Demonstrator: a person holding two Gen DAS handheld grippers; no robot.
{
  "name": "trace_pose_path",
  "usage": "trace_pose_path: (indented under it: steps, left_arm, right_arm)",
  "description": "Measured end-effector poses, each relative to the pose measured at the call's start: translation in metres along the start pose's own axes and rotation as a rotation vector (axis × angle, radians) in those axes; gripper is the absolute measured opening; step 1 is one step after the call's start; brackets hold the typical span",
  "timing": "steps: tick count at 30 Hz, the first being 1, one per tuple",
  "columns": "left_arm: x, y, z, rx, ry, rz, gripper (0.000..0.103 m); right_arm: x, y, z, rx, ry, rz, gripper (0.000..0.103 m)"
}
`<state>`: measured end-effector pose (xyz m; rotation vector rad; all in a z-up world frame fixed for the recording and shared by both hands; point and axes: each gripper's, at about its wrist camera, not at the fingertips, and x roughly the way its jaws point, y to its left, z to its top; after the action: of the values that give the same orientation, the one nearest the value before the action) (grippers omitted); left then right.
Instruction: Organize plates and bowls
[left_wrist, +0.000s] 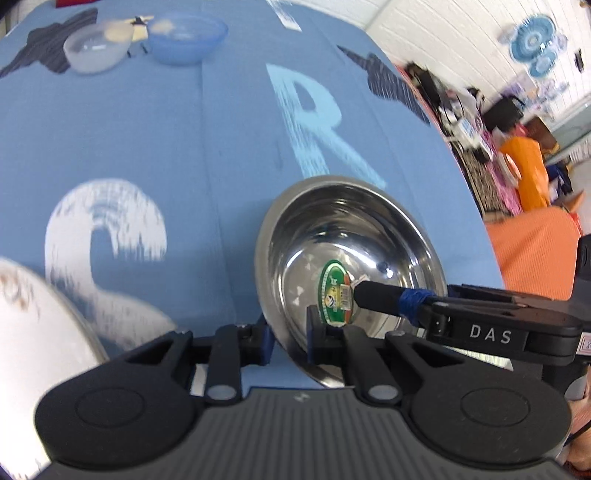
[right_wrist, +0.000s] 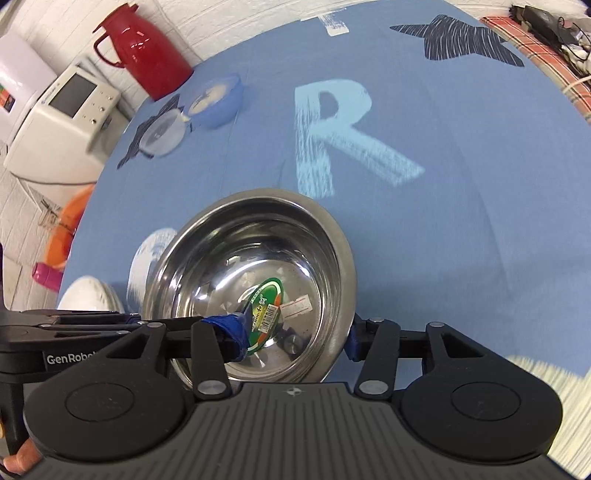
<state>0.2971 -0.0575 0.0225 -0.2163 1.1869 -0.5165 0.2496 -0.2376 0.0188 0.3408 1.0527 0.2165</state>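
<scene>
A steel bowl (left_wrist: 343, 236) with a green sticker inside sits on the blue tablecloth (left_wrist: 147, 140), close in front of both grippers. My left gripper (left_wrist: 289, 341) is shut on the bowl's near rim, one blue pad outside and one inside. In the right wrist view, my right gripper (right_wrist: 293, 341) is open and straddles the steel bowl's (right_wrist: 258, 236) right wall, its right pad against the outside. A white plate (left_wrist: 37, 350) lies at the lower left. A blue bowl (left_wrist: 186, 37) and a frosted clear bowl (left_wrist: 96, 48) stand side by side at the far end.
A red thermos (right_wrist: 144, 48) stands at the table's far left corner, beside a white appliance (right_wrist: 62, 114). An orange tub (right_wrist: 66, 229) and a pink cup (right_wrist: 46, 277) sit below the left edge. A person in orange (left_wrist: 528, 170) is beyond the right edge.
</scene>
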Motion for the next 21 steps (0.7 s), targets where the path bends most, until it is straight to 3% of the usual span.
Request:
trace_pose_path:
  steps: [7, 14, 16, 17, 18, 21]
  left_arm:
    - [-0.001, 0.005, -0.028, 0.013, -0.005, 0.001, 0.006]
    - [0.014, 0.008, -0.028, 0.02, 0.014, 0.024, 0.008]
    - [0.015, 0.01, -0.026, 0.016, 0.012, 0.006, 0.025]
    - [0.013, 0.011, -0.027, 0.016, 0.013, -0.002, 0.044]
    - [0.012, 0.011, -0.026, 0.013, 0.013, 0.001, 0.054]
    - [0.003, 0.015, -0.023, 0.01, 0.007, -0.008, 0.054]
  right_arm:
    - [0.005, 0.007, -0.02, -0.016, 0.013, -0.009, 0.037]
    - [0.018, 0.002, -0.025, -0.033, 0.031, -0.009, 0.037]
    - [0.019, 0.002, -0.023, -0.046, 0.036, -0.01, 0.036]
    - [0.019, 0.001, -0.022, -0.035, 0.041, -0.01, 0.035]
    - [0.018, -0.001, -0.021, -0.02, 0.047, -0.011, 0.035]
    - [0.008, -0.007, -0.02, 0.004, 0.028, -0.027, 0.036]
